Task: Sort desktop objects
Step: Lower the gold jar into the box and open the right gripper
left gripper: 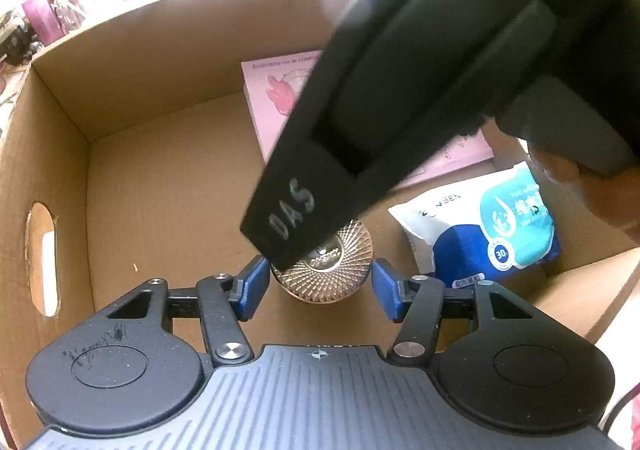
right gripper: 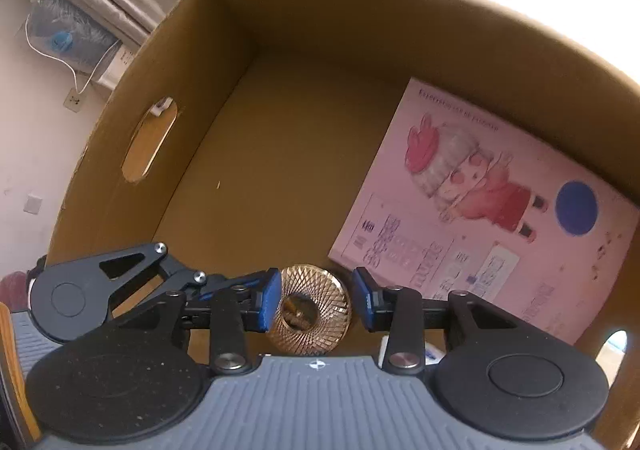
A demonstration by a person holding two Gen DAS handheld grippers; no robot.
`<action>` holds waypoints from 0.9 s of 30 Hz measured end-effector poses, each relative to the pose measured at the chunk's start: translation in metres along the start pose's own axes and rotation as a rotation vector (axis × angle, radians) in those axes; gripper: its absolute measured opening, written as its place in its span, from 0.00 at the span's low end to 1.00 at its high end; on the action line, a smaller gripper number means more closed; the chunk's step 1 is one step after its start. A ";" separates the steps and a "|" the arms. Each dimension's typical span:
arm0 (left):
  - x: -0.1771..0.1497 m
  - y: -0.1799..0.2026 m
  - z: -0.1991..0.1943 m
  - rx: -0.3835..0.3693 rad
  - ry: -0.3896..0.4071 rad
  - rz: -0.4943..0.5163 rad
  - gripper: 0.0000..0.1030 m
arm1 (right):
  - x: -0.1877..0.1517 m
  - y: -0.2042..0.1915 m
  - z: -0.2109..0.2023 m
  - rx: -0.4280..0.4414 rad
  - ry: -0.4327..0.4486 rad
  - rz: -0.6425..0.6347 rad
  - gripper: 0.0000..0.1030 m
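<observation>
A round jar with a gold ribbed lid [left gripper: 326,270] stands on the floor of a cardboard box [left gripper: 168,169]. My left gripper [left gripper: 320,286] is open, its blue pads either side of the jar with gaps. The right gripper's black body [left gripper: 400,89] hangs over the jar in the left wrist view. In the right wrist view the same gold lid [right gripper: 310,310] lies between the blue pads of my open right gripper [right gripper: 316,300]; the left pad is close to it, the right pad apart. A pink illustrated box [right gripper: 480,209] lies flat at the right.
A blue and white pack of wet wipes [left gripper: 492,226] lies in the box at the right, in front of the pink box [left gripper: 272,97]. The box wall has an oval handle hole [right gripper: 150,137]. The left half of the box floor [right gripper: 260,169] is bare cardboard.
</observation>
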State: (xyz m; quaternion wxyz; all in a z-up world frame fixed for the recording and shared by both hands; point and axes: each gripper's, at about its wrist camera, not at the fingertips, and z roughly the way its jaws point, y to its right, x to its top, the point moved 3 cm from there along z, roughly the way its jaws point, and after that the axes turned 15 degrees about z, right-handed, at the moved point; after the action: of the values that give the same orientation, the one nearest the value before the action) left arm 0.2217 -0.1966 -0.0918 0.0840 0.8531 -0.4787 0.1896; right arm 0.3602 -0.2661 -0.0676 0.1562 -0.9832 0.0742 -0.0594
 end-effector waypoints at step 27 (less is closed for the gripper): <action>-0.033 0.043 -0.148 0.127 0.343 -0.120 0.76 | -0.092 -0.021 -0.146 0.165 0.312 -0.047 0.42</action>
State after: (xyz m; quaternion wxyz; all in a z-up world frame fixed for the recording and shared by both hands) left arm 0.1340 -0.1451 0.0285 0.1215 0.8390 -0.3926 0.3567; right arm 0.2521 -0.2752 0.0682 0.2213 -0.9473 0.0695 -0.2210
